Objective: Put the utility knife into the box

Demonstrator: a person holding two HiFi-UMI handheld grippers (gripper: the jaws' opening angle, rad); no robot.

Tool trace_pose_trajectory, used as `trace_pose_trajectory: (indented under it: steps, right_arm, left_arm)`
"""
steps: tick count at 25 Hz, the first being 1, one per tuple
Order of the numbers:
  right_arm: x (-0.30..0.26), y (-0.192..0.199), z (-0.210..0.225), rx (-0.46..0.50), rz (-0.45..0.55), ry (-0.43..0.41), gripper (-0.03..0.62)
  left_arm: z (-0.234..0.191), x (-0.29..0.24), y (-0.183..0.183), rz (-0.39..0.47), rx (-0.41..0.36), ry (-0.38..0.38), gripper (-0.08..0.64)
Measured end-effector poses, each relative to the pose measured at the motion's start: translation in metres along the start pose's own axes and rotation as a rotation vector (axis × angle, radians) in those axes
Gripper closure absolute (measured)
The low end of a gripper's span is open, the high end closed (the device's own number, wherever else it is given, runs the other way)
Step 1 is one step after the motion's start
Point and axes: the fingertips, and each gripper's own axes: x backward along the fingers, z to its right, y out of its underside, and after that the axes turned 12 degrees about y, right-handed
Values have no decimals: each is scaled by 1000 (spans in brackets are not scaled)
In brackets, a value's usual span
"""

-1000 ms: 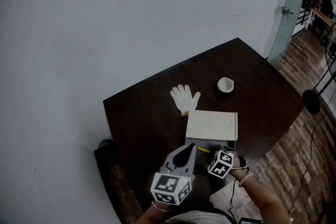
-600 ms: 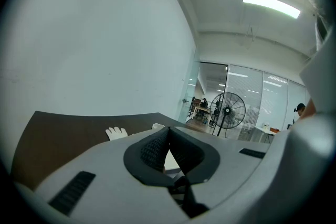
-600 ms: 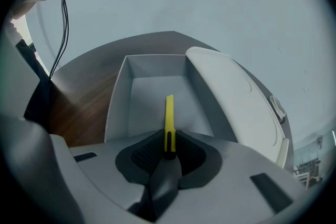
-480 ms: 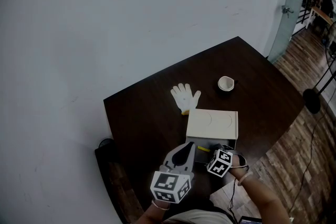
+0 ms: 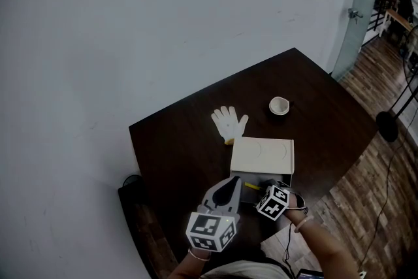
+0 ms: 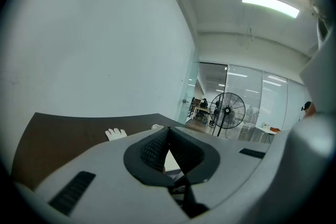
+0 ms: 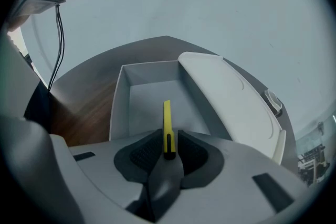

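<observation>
Right gripper [image 7: 168, 140] is seen clenched on the near end of the slim yellow utility knife [image 7: 167, 118], which is pinched by its thin sides between the dark ribbed pads while the rest of its length projects forward beyond the jaws. The knife is held over the open white rectangular cardboard box [image 7: 118, 107], pointed toward the far wall and roughly along the middle of the bare floor; whether its tip touches that floor cannot be told. The flat white lid [image 7: 231, 105] is thrown open to the right, so the opening is left unobstructed.

The step in hand is judged to be the placing itself: the knife is gripped above the box and not yet released. For the next move, the right gripper would need to be lowered until the knife lies close to the floor, the jaws parted, and the gripper lifted clear of the near wall.

The left gripper [image 5: 230, 187] is held just left of the right one, above the near part of the dark brown wooden table [image 5: 176, 147], its jaws pressed together with nothing between them. A white fabric glove [image 5: 229, 122] and a small white bowl [image 5: 279, 105] lie on the far side of the box, well apart from the grippers
</observation>
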Motion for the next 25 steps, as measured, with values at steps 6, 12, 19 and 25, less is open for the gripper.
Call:
trace_pose_trajectory:
  steps: [6, 12, 19, 25]
  right_arm:
    - [15, -5, 6, -111, 48, 24, 494]
    - [35, -14, 14, -210, 107, 63, 499]
    - [59, -22, 21, -321, 164, 109, 508]
    - [79, -29, 26, -384, 205, 147, 512]
  left_arm:
    - [2, 3, -4, 11, -2, -16, 541]
    - [7, 8, -9, 25, -8, -18, 541]
    - [16, 13, -12, 34, -21, -6, 541]
    - [22, 16, -15, 40, -26, 9, 541]
